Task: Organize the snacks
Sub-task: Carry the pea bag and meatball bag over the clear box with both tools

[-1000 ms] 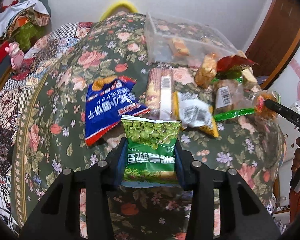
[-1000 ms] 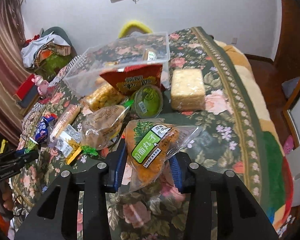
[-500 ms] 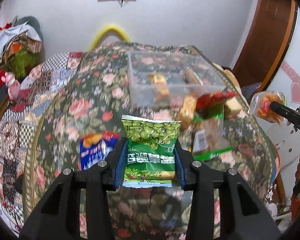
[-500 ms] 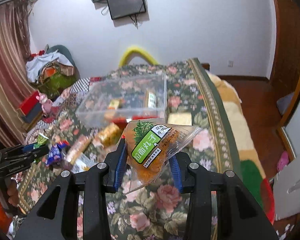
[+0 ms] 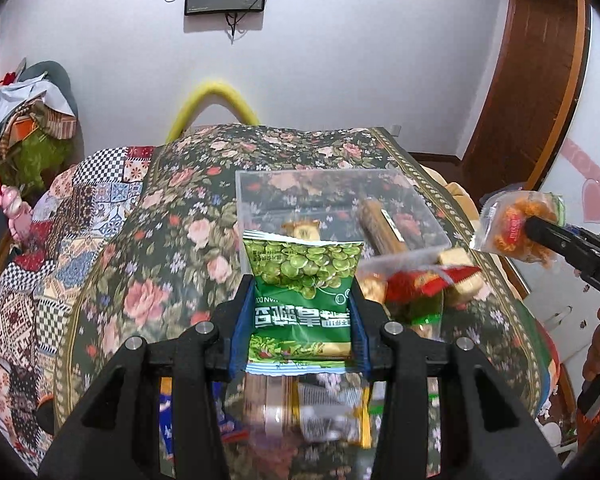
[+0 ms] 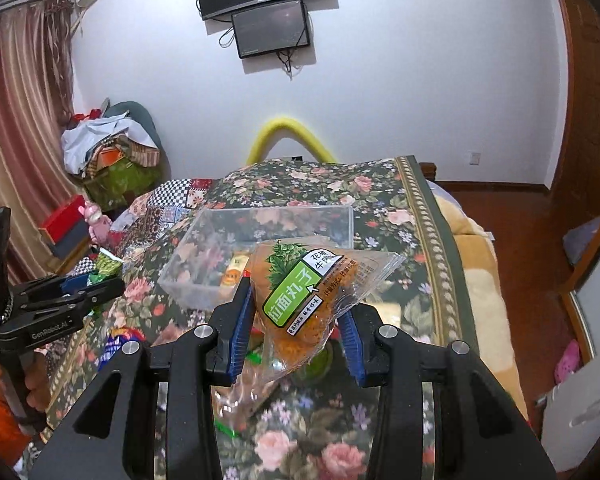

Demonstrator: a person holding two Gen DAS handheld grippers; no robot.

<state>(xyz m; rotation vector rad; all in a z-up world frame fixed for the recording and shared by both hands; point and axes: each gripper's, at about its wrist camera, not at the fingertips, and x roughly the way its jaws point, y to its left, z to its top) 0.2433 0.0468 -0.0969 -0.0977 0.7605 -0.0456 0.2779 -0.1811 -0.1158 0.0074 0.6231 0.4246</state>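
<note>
The left hand-held gripper (image 5: 302,312) clamps a green pea packet (image 5: 303,280); the right hand-held gripper (image 6: 296,320) clamps an orange snack bag (image 6: 308,300). Both hang above the bed (image 6: 380,188), near the clear bin (image 6: 268,220).

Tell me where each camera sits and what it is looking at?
Left wrist: sits on the left gripper, looking forward over the green pea packet it holds toward the clear box; the right gripper shows at the right edge.
Right wrist: sits on the right gripper, looking over its orange snack bag; the left gripper shows at left.
Both see the box, floral cloth and yellow hoop.
</note>
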